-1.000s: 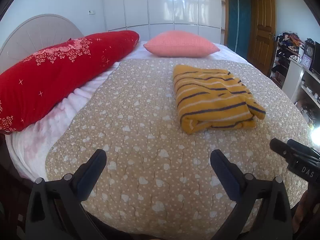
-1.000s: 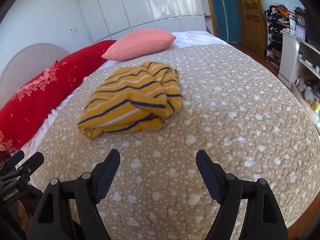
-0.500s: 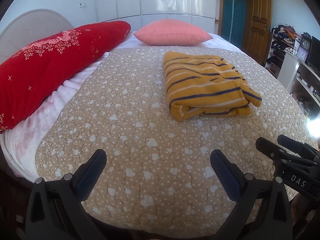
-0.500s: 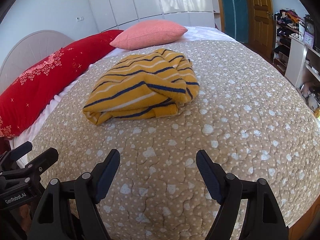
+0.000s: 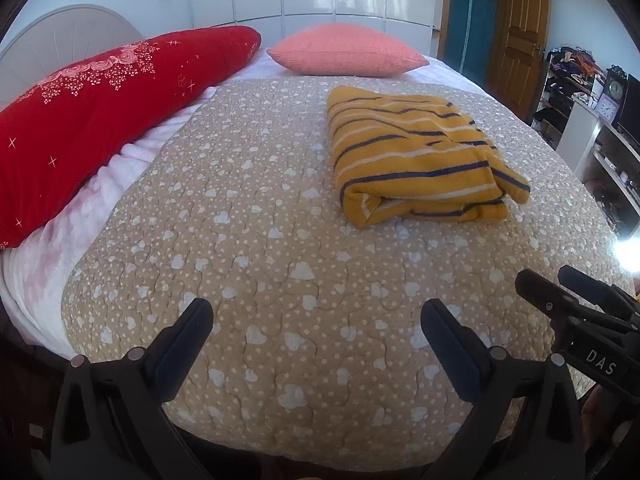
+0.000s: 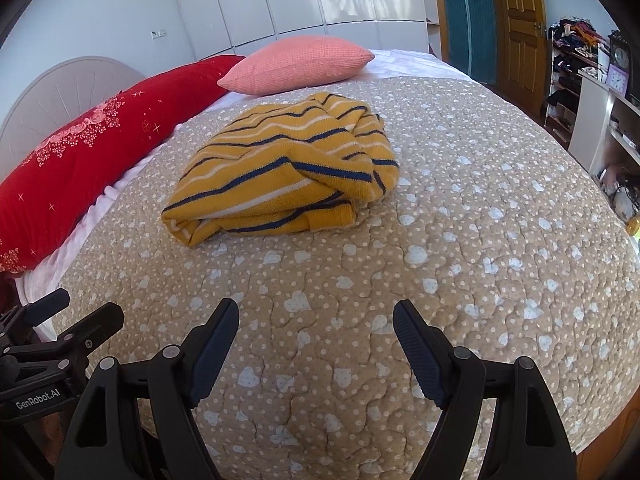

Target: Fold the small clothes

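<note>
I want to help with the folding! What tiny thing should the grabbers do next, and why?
Probably nothing more than pulling away: the yellow striped sweater already lies folded on the bedspread, and the left gripper and right gripper are open, holding nothing.

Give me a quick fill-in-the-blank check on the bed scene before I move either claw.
1. The yellow knit garment with navy and white stripes lies ____ on the beige quilted bedspread with white hearts.
2. The left claw and the right claw both have jaws that stand ____.
3. The cushion just beyond the garment, the woven square cushion, is ____ in colour.
4. The long pillow with floral embroidery is ____.

Missing words: folded; open; pink; red
</note>
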Motion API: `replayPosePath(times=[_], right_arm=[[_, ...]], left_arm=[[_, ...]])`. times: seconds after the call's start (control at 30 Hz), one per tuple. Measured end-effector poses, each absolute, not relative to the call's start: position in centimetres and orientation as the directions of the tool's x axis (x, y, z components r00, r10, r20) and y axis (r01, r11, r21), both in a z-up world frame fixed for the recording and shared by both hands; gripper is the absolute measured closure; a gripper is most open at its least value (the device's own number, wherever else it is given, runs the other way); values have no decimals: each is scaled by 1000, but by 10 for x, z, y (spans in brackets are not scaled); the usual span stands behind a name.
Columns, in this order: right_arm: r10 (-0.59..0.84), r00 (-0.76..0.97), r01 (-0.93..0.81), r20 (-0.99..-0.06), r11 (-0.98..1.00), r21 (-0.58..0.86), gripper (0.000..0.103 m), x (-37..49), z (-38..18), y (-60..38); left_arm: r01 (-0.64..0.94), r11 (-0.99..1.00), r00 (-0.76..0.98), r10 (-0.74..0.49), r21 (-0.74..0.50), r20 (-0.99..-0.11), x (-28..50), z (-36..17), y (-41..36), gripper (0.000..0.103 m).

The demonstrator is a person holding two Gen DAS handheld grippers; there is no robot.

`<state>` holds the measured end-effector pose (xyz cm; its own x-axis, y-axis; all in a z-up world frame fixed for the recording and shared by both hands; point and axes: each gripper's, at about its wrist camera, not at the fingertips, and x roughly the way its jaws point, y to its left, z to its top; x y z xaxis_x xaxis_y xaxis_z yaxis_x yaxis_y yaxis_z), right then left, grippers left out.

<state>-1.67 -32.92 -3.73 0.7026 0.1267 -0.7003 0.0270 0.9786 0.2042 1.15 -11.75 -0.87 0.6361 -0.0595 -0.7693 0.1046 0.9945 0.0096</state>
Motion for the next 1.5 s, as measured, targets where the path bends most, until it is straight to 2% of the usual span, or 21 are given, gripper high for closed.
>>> replayPosePath(times=[1.07, 1.5], right_arm=[[132, 678, 37, -723, 976, 213, 18, -17, -47, -330], [143, 649, 48, -747, 973, 228, 18, -11, -60, -337]], left_arm=[[92, 996, 603, -63, -9, -796, 13, -22, -111, 0], [80, 996, 509, -72, -36, -858, 24, -54, -108, 0]])
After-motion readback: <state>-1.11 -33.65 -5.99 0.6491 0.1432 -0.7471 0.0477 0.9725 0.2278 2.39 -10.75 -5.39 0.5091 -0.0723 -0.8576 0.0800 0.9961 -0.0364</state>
